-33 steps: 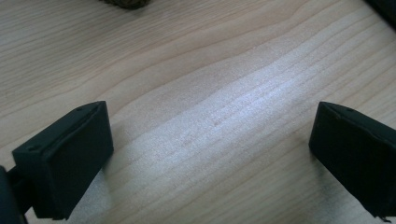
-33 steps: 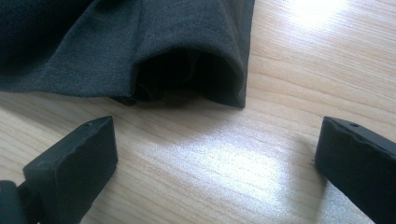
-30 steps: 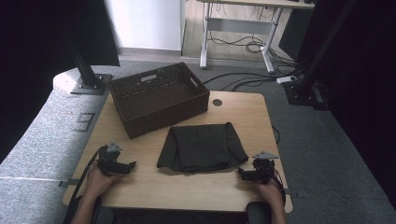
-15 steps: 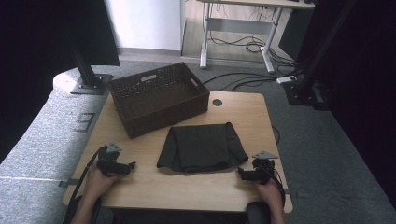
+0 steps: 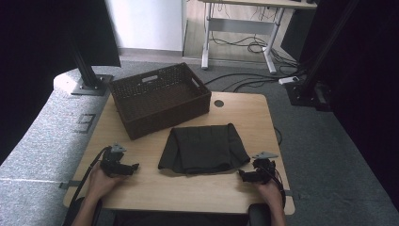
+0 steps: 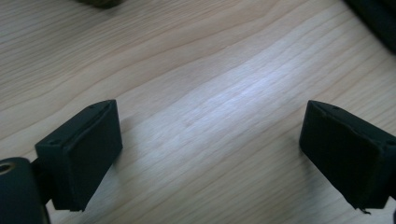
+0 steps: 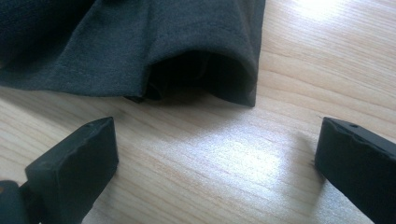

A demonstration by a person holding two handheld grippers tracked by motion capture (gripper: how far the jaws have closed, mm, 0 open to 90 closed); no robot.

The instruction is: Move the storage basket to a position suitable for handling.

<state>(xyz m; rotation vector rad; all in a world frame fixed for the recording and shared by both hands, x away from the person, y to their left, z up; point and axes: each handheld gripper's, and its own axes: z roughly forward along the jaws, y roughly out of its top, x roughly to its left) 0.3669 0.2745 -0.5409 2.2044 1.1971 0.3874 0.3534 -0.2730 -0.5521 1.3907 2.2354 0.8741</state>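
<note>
Your two grippers rest low over the light wooden table (image 5: 141, 186), one at each near corner of the folded dark grey cloth garment (image 5: 202, 149), and this looks like a starting position: you can come to the fabric from both sides at once.

The left gripper (image 5: 134, 166) is well apart from the garment, with only bare wood between its jaws in the left gripper view. Its jaws stand wide, and they have just been closing a little, with nothing between them.

The right gripper (image 5: 241, 174) is near the garment's near right corner. In the right gripper view its jaws are also wide apart and empty, and the folded edge (image 7: 201, 88) lies just ahead of them, not touching. The edge stands up in a small arch there, so I judge it an easy place to take hold.

The garment lies flat in the middle of the table, just in front of the dark brown woven rectangular basket (image 5: 160, 101). The basket stands open and close behind, probably so the cloth can go into it with a short move.

Some things you cannot read here. What kind of garment it is stays hidden by the folding. The inside of the arch is too dark to count the layers. Your forearms are cut off at the bottom edge of the high view.
</note>
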